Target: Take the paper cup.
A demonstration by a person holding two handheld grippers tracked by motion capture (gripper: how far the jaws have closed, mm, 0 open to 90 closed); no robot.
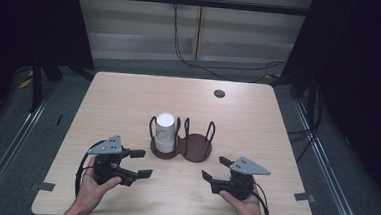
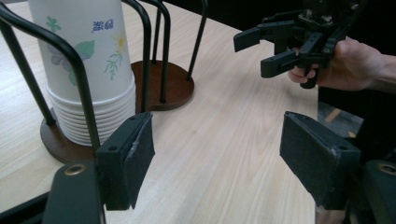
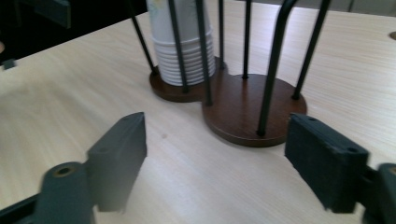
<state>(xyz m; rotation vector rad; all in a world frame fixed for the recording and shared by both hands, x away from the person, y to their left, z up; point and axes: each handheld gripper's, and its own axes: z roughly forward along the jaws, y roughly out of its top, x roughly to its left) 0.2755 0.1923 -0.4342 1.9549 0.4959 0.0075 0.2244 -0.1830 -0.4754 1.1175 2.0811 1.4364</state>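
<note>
Both grippers, left (image 1: 140,163) and right (image 1: 216,168), hover released and empty before the cup holder (image 1: 181,146).
Nothing is lifted yet: the stack of paper cups (image 1: 165,132) stands in the holder's left bay, its right bay bare. Flower prints mark the cups; no readable writing.

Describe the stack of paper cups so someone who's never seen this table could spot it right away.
On the light wooden table, near the middle, stands a dark brown two-ring cup holder with black wire hoops. The stack of white paper cups with a floral print fills its left ring; the ring beside it holds nothing.
</note>
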